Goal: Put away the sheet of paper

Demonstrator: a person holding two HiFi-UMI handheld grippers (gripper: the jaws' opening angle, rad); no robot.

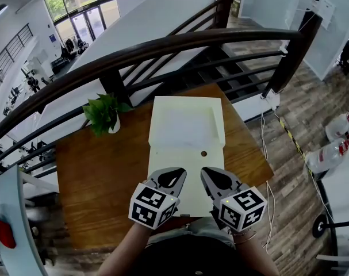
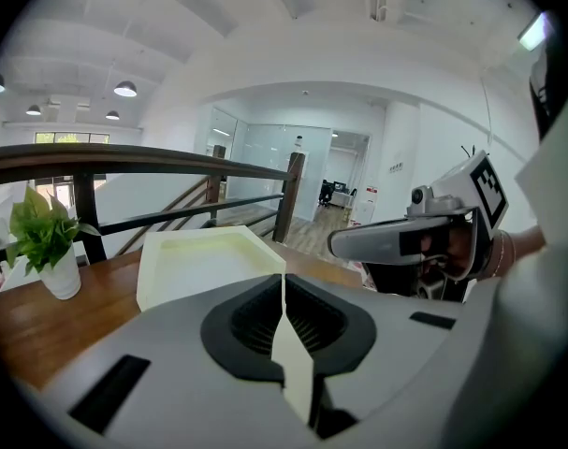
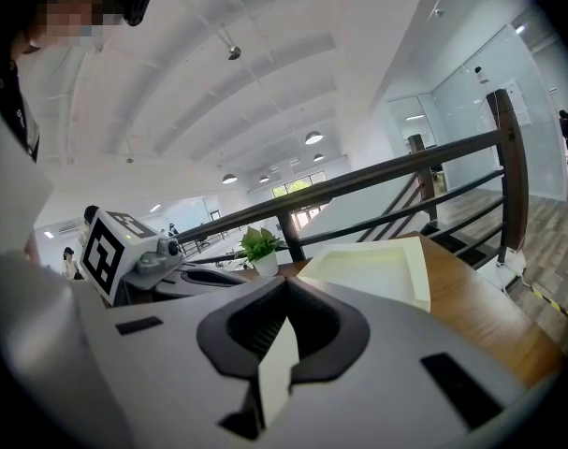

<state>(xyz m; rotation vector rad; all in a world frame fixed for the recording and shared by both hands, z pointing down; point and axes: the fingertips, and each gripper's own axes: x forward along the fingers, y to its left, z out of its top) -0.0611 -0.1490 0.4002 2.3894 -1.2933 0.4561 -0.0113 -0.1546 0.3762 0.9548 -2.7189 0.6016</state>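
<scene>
A pale sheet of paper point(image 1: 184, 161) with a small round hole lies on the wooden table point(image 1: 99, 183), just in front of a shallow white tray point(image 1: 185, 119). Both grippers are at the sheet's near part, side by side and pointing away from me. My left gripper point(image 1: 179, 173) is shut, and a pale edge of the sheet point(image 2: 293, 363) shows pinched between its jaws. My right gripper point(image 1: 206, 172) is shut the same way on the sheet point(image 3: 276, 368). The tray point(image 2: 204, 260) point(image 3: 382, 269) looks empty.
A small potted plant point(image 1: 106, 114) stands at the table's far left corner. A dark curved railing point(image 1: 163, 48) runs behind the table, with a stairwell beyond it. To the right the table ends above a wooden floor point(image 1: 300, 114) with cables.
</scene>
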